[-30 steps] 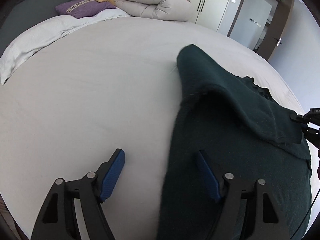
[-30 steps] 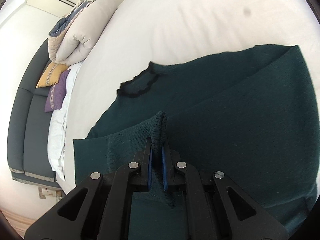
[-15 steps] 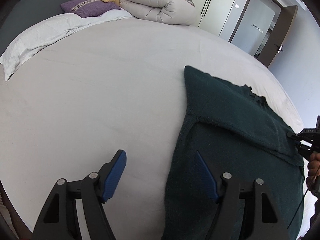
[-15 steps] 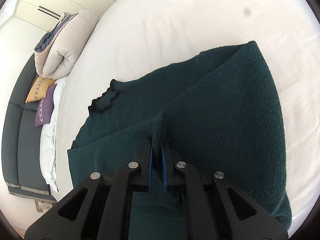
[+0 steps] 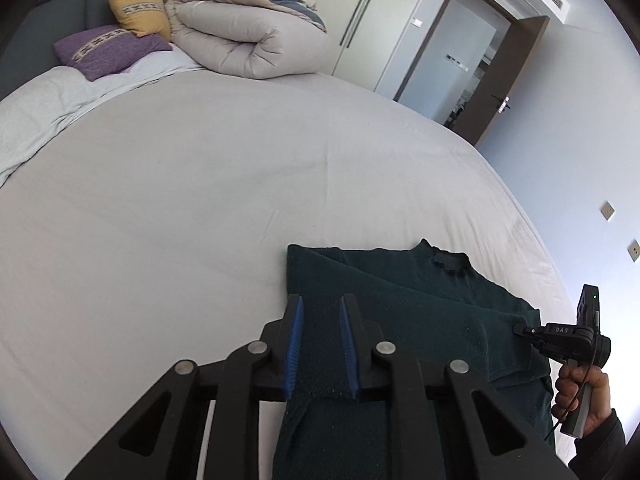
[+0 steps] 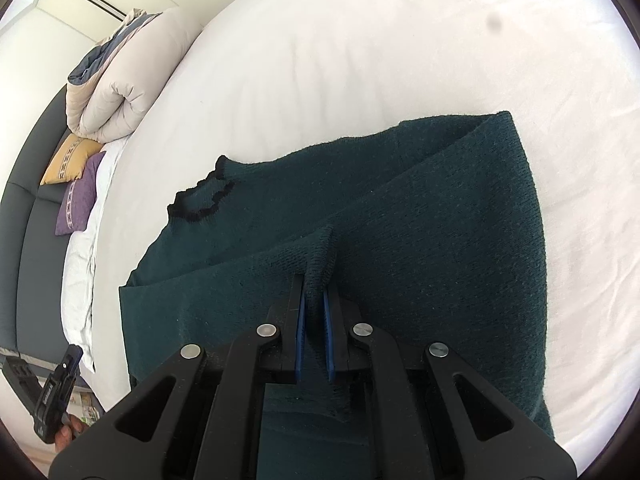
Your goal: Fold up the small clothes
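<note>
A dark green knit sweater (image 5: 416, 312) lies on the white bed, its black-trimmed neckline (image 6: 200, 200) pointing toward the headboard. One sleeve is folded across the body. My left gripper (image 5: 319, 312) is closed on the sweater's left edge, with cloth between the blue pads. My right gripper (image 6: 314, 292) is shut on a raised pinch of the folded sleeve edge; it also shows in the left wrist view (image 5: 520, 329) at the sweater's right side. The sweater (image 6: 420, 248) fills the middle of the right wrist view.
The white bed sheet (image 5: 200, 208) stretches far around the sweater. A rolled beige duvet (image 5: 248, 40), a yellow pillow (image 5: 138, 10) and a purple pillow (image 5: 108, 50) sit by the dark headboard. An open door (image 5: 504, 80) stands at the right.
My left gripper moved right onto the sweater's edge and closed on it. The folded sleeve flap was lowered flat across the body. The right gripper stayed shut on the cloth.
</note>
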The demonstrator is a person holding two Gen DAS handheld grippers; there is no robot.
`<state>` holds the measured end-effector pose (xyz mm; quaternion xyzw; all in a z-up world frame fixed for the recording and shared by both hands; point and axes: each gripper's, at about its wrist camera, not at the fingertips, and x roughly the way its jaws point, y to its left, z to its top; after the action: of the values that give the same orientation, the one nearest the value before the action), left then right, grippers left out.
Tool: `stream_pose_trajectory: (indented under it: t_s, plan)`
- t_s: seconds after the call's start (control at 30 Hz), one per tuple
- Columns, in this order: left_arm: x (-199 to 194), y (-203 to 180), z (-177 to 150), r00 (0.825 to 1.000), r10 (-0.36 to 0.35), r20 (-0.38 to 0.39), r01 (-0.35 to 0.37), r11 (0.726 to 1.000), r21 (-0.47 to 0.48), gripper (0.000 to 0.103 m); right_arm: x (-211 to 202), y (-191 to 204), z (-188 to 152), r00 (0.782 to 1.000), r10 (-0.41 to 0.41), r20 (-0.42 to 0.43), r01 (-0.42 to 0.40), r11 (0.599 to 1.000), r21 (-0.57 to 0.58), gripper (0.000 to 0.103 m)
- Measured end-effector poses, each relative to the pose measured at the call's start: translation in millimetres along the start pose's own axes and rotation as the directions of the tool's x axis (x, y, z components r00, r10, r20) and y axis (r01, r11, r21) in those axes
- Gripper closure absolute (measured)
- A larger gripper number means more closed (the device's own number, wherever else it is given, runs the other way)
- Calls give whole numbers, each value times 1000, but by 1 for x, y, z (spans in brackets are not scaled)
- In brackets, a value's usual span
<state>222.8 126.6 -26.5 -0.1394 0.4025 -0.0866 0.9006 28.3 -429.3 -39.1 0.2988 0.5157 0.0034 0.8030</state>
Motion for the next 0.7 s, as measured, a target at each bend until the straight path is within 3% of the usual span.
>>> stream_pose_trajectory:
  t_s: [0.37,0.7]
  plan:
    - [64,-10,4,991,-5,-131,12,999,47,83,3,-7,-1,1000,-29,-4,29,999,-20,96]
    - [79,-6,20,988,-45,-145,49,999,23,83,8,-7,0,1000,-30,-8,30,998,-51,96]
